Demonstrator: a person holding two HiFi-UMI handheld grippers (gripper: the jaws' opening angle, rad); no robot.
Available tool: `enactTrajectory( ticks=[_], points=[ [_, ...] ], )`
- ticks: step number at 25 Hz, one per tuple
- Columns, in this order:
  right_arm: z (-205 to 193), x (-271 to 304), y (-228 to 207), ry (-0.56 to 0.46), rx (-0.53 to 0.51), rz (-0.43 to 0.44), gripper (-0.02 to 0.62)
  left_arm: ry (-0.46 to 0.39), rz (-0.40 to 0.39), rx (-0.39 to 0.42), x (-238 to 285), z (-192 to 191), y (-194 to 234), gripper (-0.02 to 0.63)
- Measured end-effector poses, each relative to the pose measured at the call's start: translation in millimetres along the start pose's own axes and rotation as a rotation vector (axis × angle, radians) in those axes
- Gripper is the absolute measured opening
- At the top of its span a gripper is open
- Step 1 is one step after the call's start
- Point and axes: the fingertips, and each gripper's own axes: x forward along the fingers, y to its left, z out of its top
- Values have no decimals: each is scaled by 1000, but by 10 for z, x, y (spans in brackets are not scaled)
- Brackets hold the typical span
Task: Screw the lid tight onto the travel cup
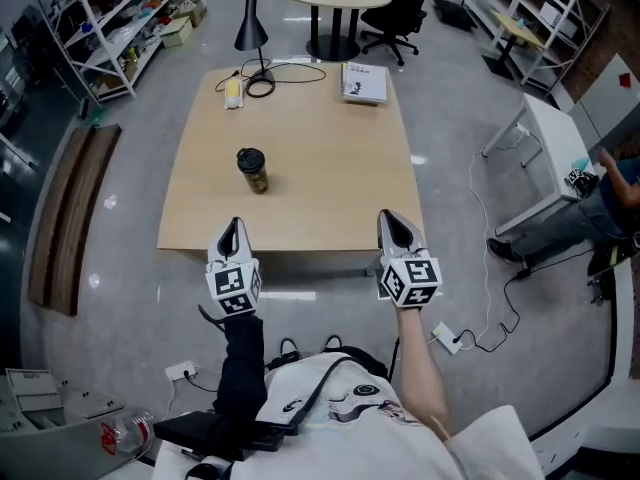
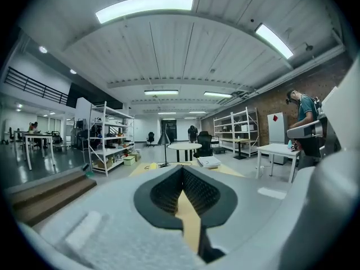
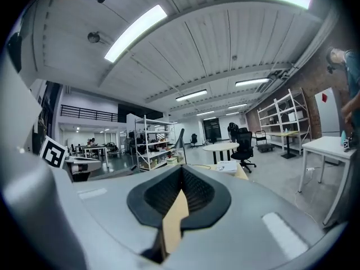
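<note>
Head view: left fingers, right fingers together (empty)

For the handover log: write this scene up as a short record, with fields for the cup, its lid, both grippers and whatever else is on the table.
cup: travel cup upright on the table, left of centre, untouched
lid: dark, on the cup; tightness cannot be told
left gripper: shut, empty, by the table's near edge
right gripper: shut, empty, by the near edge
other items: desk lamp, book, yellow object, all at the far end
</note>
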Motion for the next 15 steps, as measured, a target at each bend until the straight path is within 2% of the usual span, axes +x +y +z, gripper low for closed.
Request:
enactTrajectory(
  ticks=[15],
  points=[
    [84,-37,194,-13,-69,-43,-5,-51,-59,-3,-53,240,120,-5]
  ],
)
